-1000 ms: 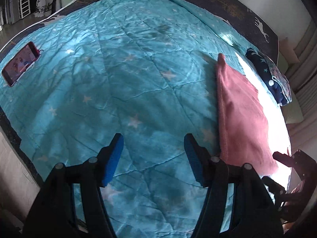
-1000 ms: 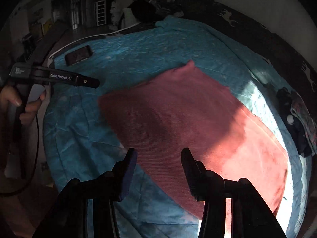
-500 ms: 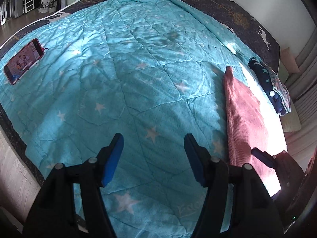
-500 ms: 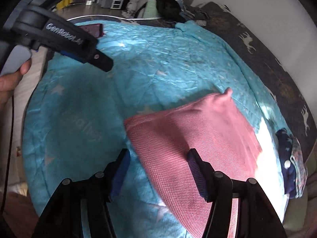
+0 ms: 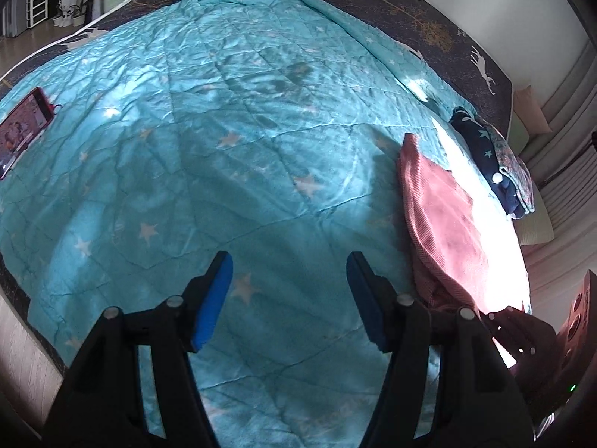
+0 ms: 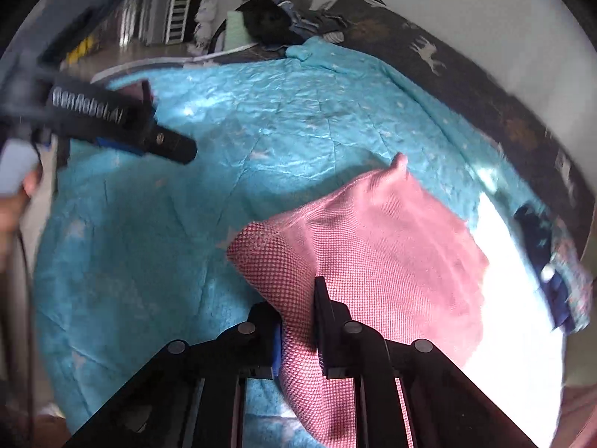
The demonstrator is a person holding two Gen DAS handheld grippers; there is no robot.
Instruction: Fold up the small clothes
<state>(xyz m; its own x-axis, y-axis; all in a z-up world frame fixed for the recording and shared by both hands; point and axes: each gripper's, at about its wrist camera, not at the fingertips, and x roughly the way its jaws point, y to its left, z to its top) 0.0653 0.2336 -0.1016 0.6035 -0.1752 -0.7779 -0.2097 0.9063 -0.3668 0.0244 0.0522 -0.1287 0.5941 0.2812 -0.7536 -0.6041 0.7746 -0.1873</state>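
A pink knitted garment (image 6: 391, 254) lies on the turquoise star quilt (image 6: 261, 142), its far half in bright sunlight. My right gripper (image 6: 298, 306) is closing on the near left edge of that pink cloth, which bunches up between the jaws and lifts into a fold. In the left wrist view the same pink garment (image 5: 444, 216) lies at the right, raised at its near end. My left gripper (image 5: 289, 291) hovers open over bare quilt (image 5: 224, 149) to the left of it, blue pads apart with nothing between them. It shows as a black bar, the left gripper (image 6: 123, 127), in the right wrist view.
A folded dark blue starred cloth (image 5: 496, 168) lies beyond the pink one near the bed's right edge. A phone (image 5: 22, 130) with a lit screen leans on the quilt at far left. Dark clothes (image 6: 268, 18) are piled at the bed's far end.
My right gripper went from open above the pink cloth to closed on its near edge, pulling it up. The left gripper drifted over the quilt, still open.
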